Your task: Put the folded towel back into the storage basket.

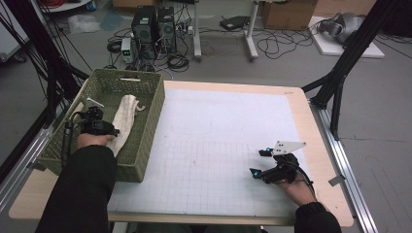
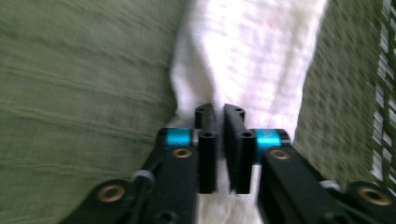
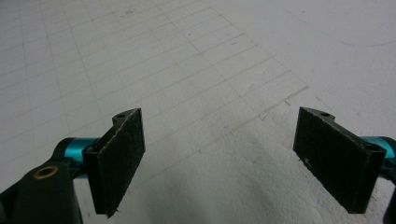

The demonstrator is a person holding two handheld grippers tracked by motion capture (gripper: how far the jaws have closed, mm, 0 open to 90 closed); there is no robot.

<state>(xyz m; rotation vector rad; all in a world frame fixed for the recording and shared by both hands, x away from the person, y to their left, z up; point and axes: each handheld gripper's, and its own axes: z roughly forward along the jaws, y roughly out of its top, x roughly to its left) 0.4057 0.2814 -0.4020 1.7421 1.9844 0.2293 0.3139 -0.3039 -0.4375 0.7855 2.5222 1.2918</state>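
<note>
Closest to the high camera, two dark sleeves rise from the bottom edge. The left forearm reaches forward into a green woven basket (image 1: 145,126) at the table's left side; the right hand rests low on the white gridded mat (image 1: 218,141), well apart from the basket.

Inside the basket lies a white cloth (image 1: 127,116), bunched into a long strip. Its long axis runs from the near end of the basket toward the far end, leaning slightly right. The left gripper (image 1: 111,131) sits at the cloth's near end, so the cloth stretches away ahead of the jaws. In the left gripper view, the left gripper (image 2: 220,122) has its jaws drawn nearly together, with only a thin slit between them, over the cloth (image 2: 247,60); the view is blurred, and I cannot tell whether any fabric is pinched in that slit. The basket's green weave (image 2: 79,93) flanks the cloth on both sides.

The right gripper (image 1: 258,162) points left across the mat, wrist low. In the right gripper view, the right gripper (image 3: 224,158) has its jaws spread wide with nothing between them but mat (image 3: 187,56).

The left hand is clearly the nearer one for lifting the cloth out
</note>
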